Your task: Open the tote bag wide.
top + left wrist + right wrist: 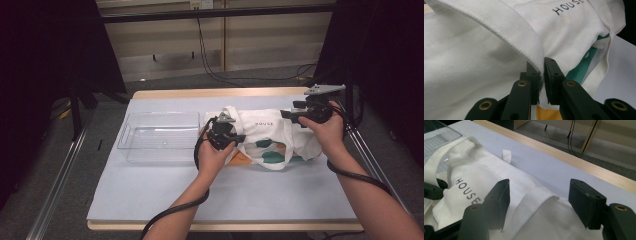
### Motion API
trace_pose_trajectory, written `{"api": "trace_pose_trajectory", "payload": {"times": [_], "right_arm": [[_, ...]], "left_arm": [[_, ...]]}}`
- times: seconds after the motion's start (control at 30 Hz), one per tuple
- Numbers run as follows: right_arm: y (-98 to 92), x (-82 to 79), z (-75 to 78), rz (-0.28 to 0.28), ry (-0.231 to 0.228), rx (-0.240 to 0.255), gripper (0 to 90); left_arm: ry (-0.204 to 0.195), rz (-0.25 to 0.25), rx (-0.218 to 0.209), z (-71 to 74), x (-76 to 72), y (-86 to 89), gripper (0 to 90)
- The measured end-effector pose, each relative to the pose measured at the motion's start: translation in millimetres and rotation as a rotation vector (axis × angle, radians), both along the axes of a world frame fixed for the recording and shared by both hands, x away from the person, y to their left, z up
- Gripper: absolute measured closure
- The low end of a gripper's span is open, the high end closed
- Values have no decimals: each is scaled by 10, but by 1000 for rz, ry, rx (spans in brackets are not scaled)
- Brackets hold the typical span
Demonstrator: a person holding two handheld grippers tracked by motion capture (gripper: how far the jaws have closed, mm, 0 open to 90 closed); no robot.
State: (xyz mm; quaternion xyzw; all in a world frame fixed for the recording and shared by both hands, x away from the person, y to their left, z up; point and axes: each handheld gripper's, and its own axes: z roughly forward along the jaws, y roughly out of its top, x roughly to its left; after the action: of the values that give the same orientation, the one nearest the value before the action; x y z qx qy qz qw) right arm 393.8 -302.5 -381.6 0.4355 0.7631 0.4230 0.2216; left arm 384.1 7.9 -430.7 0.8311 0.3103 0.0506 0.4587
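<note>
Each hand-held gripper, left and right, is showing matte black jaws with brass-coloured pivot screws, trailing a thick black cable behind it.

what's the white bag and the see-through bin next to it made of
The white bag looks like woven cotton canvas, matte: the left gripper view shows a coarse weave on its strap, plus printed lettering and teal and orange patches. The bin looks like clear hard plastic, glossy: the mat shows through its walls and its rim catches light. It could be acrylic or similar; the pictures cannot settle which.
</note>
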Motion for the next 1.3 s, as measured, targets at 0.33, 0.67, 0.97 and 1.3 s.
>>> {"api": "trace_pose_trajectory", "payload": {"times": [0.33,0.67,0.97,1.3], "right_arm": [[-33,112,-91,6,101,31,459],[-32,74,-97,48,131,-20,812],[-42,-37,-56,23,60,3,824],[-90,-132,94,9,11,45,828]], "left_arm": [[-1,8,-5,-6,-1,-22,825],[0,15,-12,-13,0,-20,811],[17,1,-45,47,-29,10,727],[7,3,-75,90,-112,21,660]]}}
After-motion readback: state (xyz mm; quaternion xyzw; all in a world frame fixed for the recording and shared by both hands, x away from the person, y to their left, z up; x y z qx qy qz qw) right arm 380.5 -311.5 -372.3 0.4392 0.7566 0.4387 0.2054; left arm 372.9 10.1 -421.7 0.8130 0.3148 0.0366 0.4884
